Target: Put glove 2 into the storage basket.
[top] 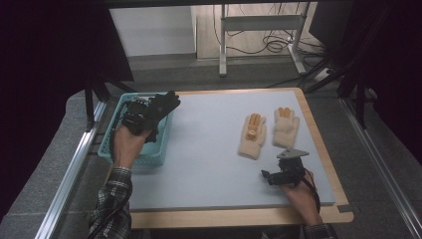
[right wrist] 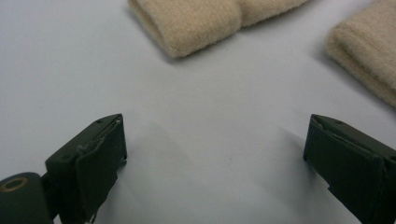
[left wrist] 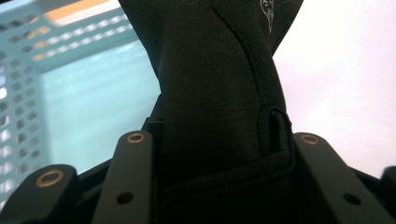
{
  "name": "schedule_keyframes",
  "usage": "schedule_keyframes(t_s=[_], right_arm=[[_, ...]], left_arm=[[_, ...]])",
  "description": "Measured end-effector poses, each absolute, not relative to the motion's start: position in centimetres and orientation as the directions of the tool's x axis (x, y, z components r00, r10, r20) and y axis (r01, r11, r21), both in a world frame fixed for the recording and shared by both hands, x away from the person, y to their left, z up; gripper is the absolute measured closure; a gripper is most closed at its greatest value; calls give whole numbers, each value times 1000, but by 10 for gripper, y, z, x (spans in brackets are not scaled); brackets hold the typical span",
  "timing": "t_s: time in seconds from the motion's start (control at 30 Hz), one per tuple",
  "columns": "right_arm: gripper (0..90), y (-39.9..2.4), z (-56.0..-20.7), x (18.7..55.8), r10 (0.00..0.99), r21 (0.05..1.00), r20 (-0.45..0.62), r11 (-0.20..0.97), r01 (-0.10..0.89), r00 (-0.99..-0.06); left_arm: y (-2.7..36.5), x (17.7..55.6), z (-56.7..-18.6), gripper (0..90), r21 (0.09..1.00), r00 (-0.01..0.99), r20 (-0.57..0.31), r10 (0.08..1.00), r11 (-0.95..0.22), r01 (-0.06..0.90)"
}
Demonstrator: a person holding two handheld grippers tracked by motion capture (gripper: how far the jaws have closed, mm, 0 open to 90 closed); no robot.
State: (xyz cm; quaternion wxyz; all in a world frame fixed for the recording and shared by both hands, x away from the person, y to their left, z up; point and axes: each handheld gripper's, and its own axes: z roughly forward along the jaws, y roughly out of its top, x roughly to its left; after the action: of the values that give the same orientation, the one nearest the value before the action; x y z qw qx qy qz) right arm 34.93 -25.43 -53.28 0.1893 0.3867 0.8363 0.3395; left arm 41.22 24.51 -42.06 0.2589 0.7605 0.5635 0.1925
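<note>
Nearest in the high view: checked sleeves and two hands entering from the bottom edge. Left gripper [top: 144, 112] raised over the turquoise perforated plastic basket [top: 112, 149] at the table's left side, clamped on a black knit fabric glove [top: 164, 103] that hangs clear above the basket's rim. Right gripper [top: 283, 172] resting low on the pale grey-blue table mat [top: 209, 149], just short of two cream fleece gloves with orange fingertips [top: 254, 134] lying flat side by side, apart from each other

Left gripper view: black glove pinched at the cuff hem between closed jaws, fabric bunched and folded. Likely light, soft, limp, prone to droop and swing; best gripped at the cuff or a thick seam. Basket lattice behind at left, bright mat at right

Right gripper view: jaws spread wide, nothing between them, bare mat below. Cream glove cuffs ahead, one centred, one off to the right; nothing blocking the way to them
</note>
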Motion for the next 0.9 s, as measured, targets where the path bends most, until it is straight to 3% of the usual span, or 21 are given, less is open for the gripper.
schedule_keyframes(t_s=[0.3, 0.9], right_arm=[[58, -254, -533, 349, 776, 714, -54, 469, 519, -628], [58, -254, -533, 349, 776, 715, -53, 469, 519, -629]], left_arm=[[296, 425, -440, 580, 549, 167, -6, 986, -136, 825], [324, 462, -494, 553, 384, 56, 53, 997, -72, 921]])
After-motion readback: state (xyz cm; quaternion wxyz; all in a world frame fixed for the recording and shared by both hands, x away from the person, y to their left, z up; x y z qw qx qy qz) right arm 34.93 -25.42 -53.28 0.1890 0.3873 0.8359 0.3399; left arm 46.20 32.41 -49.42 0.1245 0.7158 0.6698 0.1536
